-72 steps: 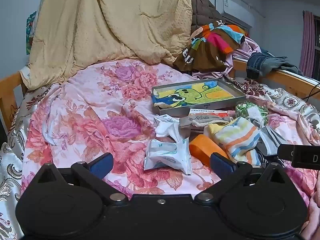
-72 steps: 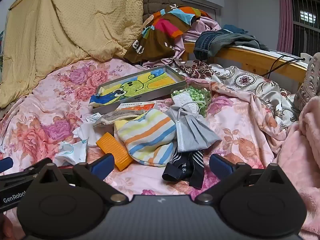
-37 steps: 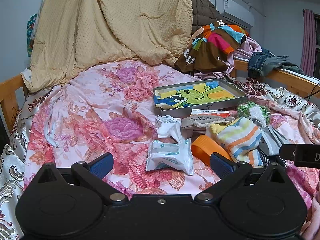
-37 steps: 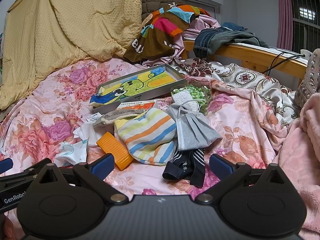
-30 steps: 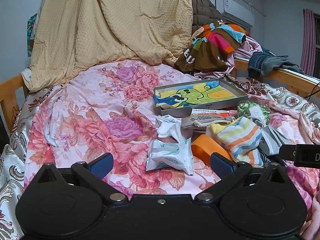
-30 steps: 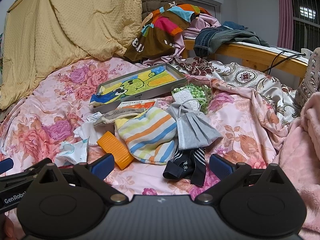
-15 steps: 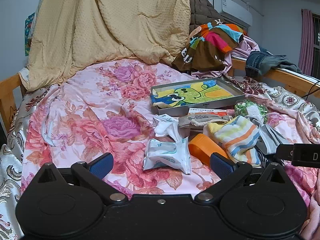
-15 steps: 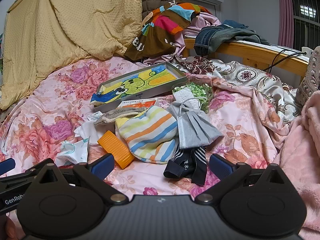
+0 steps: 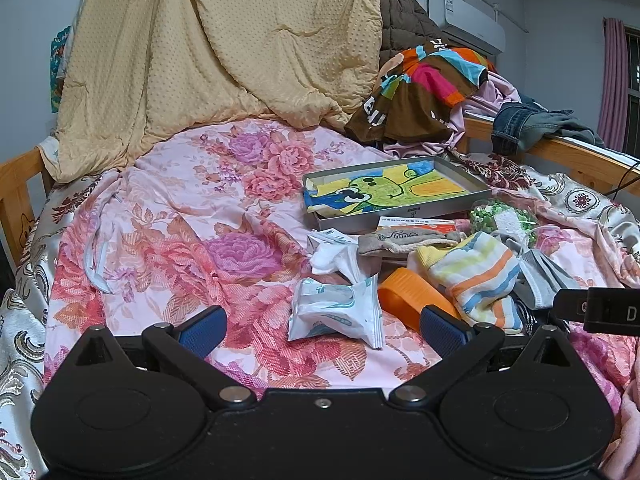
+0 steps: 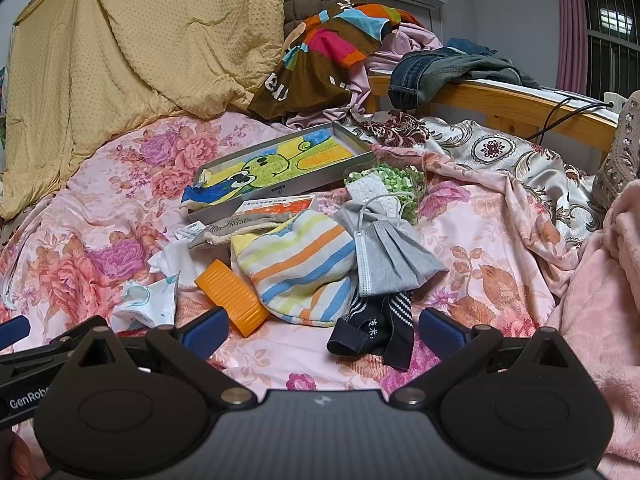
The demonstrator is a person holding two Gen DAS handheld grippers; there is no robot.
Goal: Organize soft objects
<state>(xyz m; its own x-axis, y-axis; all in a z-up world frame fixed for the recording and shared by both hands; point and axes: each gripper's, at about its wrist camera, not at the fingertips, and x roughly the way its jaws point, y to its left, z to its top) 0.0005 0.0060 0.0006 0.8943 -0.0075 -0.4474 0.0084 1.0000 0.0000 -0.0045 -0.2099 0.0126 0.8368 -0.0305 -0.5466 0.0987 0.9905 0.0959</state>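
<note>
Both wrist views low over bed [image 9: 168, 216], facing headboard, sharing clutter.

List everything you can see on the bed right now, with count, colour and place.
tray: 1, grey, frog drawing inside, mid-bed
striped cloth: 1, yellow, orange and blue, before the tray
mask: 1, grey, on the striped cloth's right edge
dark sock: 1, navy, below the mask
orange lid: 1, left of the striped cloth
packets: 2, white, left of the lid
pouch: 1, beige, by the tray
green bag: 1, right of the tray
blanket: 1, tan, at the back
jeans: 1, blue, on the rail
left tool: open, empty
right tool: open, empty
</note>
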